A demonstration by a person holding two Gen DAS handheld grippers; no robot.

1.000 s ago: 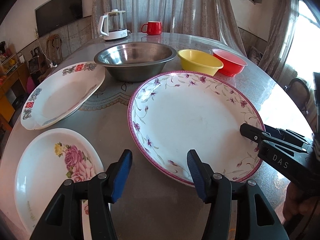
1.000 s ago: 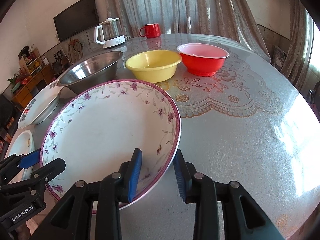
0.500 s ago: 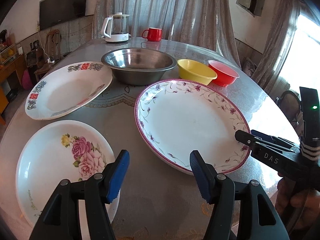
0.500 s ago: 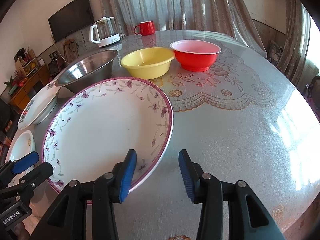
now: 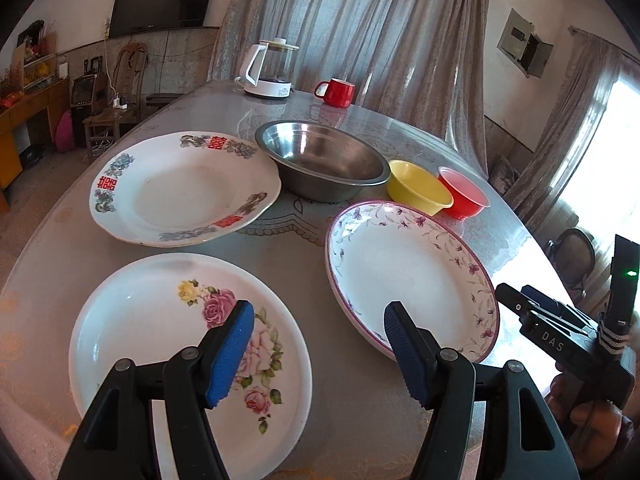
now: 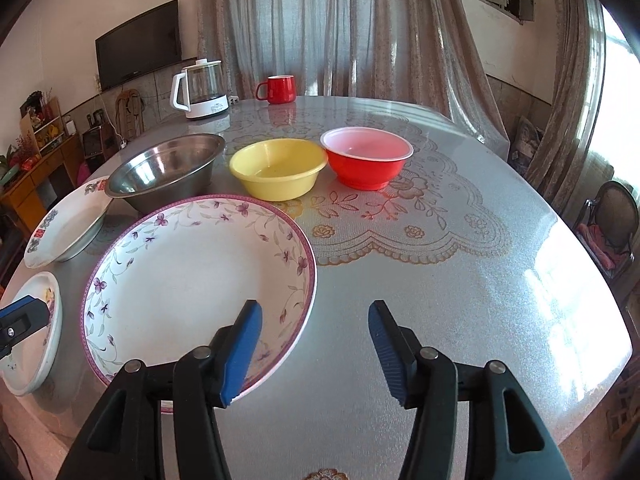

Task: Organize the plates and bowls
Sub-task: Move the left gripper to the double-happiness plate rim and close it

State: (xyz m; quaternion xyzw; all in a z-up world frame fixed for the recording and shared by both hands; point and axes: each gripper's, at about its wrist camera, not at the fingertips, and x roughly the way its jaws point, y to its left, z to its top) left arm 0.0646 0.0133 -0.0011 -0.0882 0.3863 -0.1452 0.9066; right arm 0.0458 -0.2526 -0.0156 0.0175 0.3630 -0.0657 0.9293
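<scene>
A large purple-flowered plate (image 5: 408, 276) (image 6: 192, 276) lies flat on the table. My left gripper (image 5: 320, 344) hangs above the gap between it and a rose-patterned plate (image 5: 160, 336), its jaws opening with nothing between them. My right gripper (image 6: 316, 344) is raised over the purple-flowered plate's near right rim, its jaws also opening and clear of the rim; it appears from the side (image 5: 516, 300) in the left wrist view. A plate with red characters (image 5: 180, 188), a steel bowl (image 5: 324, 164), a yellow bowl (image 6: 280, 168) and a red bowl (image 6: 366, 158) stand farther back.
A white kettle (image 6: 200, 90) and a red mug (image 6: 280, 89) stand at the far edge of the round glass-topped table (image 6: 460, 280). A chair (image 6: 612, 220) is at the right, beyond the table's edge. A person's hand (image 5: 592, 424) holds the right gripper.
The right gripper let go of the purple-flowered plate's rim, opened wide and rose. The left gripper lifted and swung left, bringing the rose plate under its left finger.
</scene>
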